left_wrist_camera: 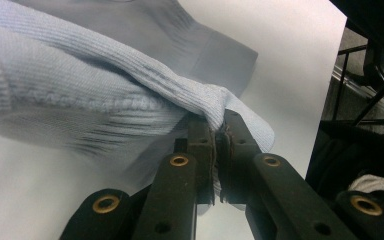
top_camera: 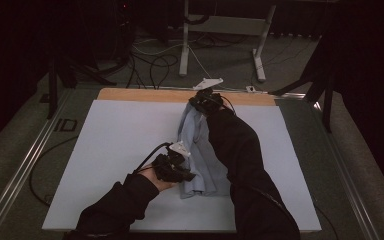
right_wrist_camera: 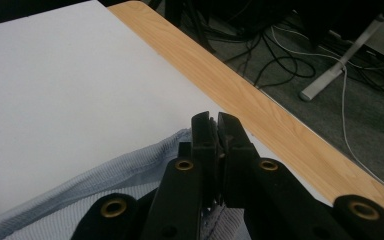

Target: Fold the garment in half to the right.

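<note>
Both grippers are clamped on the cloth (top_camera: 200, 155): left gripper (top_camera: 187, 175) at its near edge, right gripper (top_camera: 200, 106) at the far edge. It lies mid-table, 1 fold apparently underway, flattening left.

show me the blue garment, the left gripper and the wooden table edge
blue garment (left_wrist_camera: 80, 85), left gripper view, on its ribbed fold
left gripper (left_wrist_camera: 219, 135), left gripper view, between its fingertips, shut on the cloth
wooden table edge (right_wrist_camera: 260, 107), right gripper view, on the bare wood strip
</note>
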The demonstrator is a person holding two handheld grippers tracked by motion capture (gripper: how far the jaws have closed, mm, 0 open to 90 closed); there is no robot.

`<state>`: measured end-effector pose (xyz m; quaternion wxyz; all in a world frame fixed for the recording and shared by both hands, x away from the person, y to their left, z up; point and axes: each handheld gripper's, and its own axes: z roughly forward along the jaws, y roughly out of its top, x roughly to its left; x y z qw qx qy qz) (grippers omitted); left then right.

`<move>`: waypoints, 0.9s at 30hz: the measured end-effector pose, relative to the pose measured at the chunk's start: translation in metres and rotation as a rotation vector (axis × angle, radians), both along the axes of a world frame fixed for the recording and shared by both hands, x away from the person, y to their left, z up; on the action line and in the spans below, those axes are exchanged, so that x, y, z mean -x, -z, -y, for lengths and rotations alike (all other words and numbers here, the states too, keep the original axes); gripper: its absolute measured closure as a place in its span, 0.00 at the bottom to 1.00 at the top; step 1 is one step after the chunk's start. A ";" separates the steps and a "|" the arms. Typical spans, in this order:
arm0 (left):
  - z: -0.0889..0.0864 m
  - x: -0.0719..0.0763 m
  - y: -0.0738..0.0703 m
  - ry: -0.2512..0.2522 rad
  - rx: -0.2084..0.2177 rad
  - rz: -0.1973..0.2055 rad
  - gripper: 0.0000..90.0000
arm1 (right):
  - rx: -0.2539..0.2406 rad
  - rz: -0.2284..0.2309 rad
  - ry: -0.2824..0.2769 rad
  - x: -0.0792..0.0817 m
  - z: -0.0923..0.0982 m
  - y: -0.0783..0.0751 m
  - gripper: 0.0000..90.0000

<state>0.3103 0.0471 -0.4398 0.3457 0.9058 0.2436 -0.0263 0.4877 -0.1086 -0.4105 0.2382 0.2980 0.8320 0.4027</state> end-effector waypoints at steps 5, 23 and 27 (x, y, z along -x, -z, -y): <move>0.017 -0.003 0.002 0.017 -0.001 -0.007 0.95 | -0.012 -0.004 0.011 -0.002 0.013 0.005 0.97; 0.073 -0.013 0.025 0.021 0.003 -0.031 0.95 | -0.041 -0.049 -0.012 -0.015 0.038 0.033 0.97; 0.076 -0.015 0.030 0.012 0.006 -0.043 0.95 | -0.048 -0.061 -0.020 -0.018 0.043 0.040 0.97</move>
